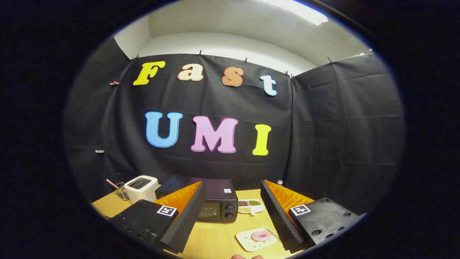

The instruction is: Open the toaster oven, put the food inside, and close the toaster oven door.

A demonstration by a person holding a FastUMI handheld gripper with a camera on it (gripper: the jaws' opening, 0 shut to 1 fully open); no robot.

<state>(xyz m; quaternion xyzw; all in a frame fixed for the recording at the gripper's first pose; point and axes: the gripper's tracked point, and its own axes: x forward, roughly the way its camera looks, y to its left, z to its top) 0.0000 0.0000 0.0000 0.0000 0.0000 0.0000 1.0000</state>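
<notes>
Tool [233, 216] released: fingers [187, 219] spread wide apart, nothing held between them, raised above the table [215, 239] and aimed toward the back wall.

Toaster oven [215, 205] standing on the table beyond the fingers, slightly toward the left finger, which hides part of its front. Door shut, glass front dark. Two round knobs [229, 211] stacked one above the other on the right of the front panel. Small pale sticker on the top near the right rear corner.

Food [261, 236]: a flat pink round piece lying on a small pale plate [248, 242] with rounded corners. Plate resting on the table nearer than the oven, just inside the right finger, apart from the oven and ahead of its right side. Not touched by either finger.

White toaster [142, 189] left of the oven, standing near the back of the table, slot on top facing up. Close beside the oven, contact not determinable. Wire basket [122, 193] left of the toaster, holding a thin pink stick [112, 183] that leans to the left.

Divided white dish [250, 206] just right of the oven, low on the table, with dark, green and speckled contents in separate compartments; exact contents too small to tell.

Small round pale object [280, 182] at the back, beyond the right finger, against the cloth wall; kind not determinable.

Tips of a person's fingers [248, 257] visible at the near rim of the table, below the plate.

Table surface light wood grain.
</notes>
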